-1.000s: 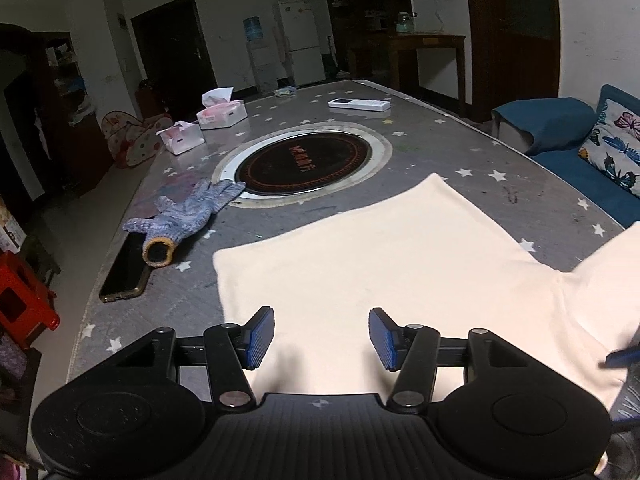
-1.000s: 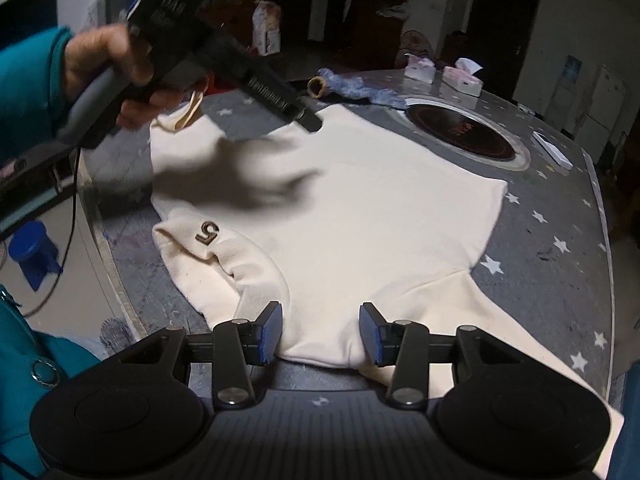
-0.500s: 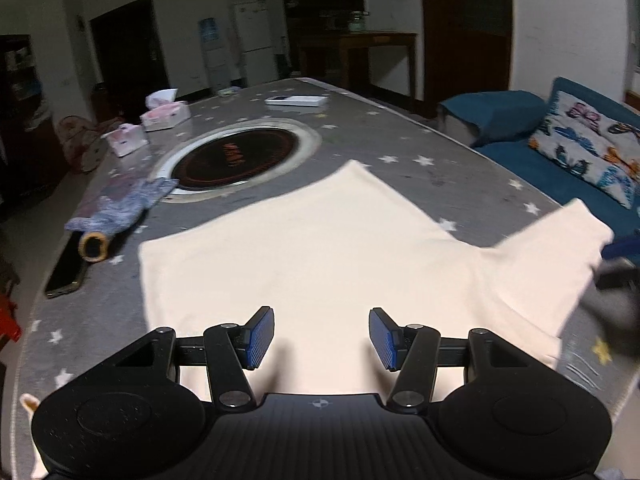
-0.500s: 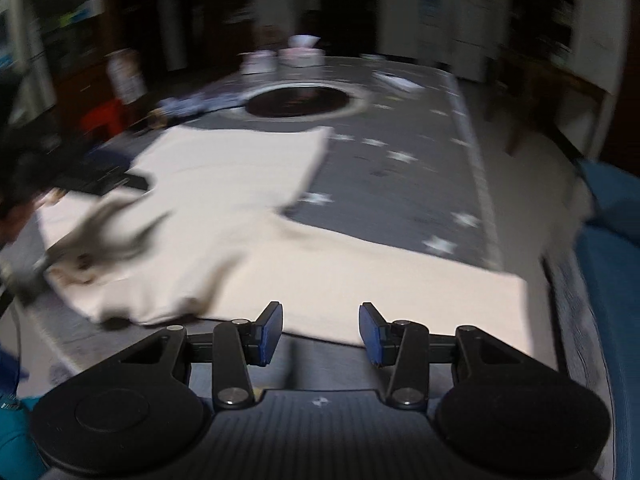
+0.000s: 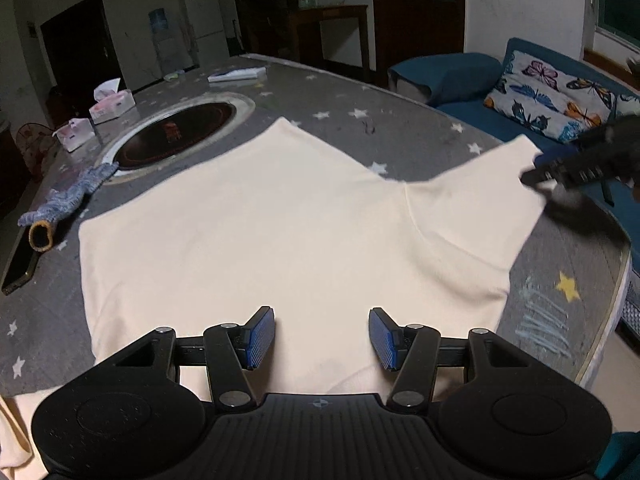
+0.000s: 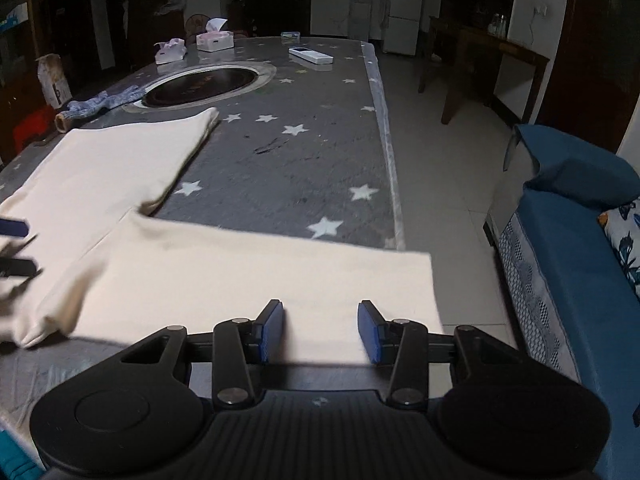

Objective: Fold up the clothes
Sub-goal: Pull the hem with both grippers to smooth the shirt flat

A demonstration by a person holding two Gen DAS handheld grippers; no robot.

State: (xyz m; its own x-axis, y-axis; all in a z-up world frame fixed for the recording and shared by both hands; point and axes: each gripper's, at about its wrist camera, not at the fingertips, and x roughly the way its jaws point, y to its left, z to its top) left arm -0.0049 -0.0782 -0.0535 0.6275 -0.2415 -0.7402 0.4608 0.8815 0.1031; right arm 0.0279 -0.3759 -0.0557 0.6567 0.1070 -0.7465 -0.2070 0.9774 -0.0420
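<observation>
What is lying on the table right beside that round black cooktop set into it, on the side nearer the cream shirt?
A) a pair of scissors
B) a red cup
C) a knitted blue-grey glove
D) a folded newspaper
C: a knitted blue-grey glove with a yellow cuff lies by the rim of the round cooktop, just off the cream shirt.

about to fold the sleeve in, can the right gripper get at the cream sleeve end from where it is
Probably yes: the right gripper is open, the cream sleeve lies flat just ahead of its fingers, and nothing sits between them.
</observation>
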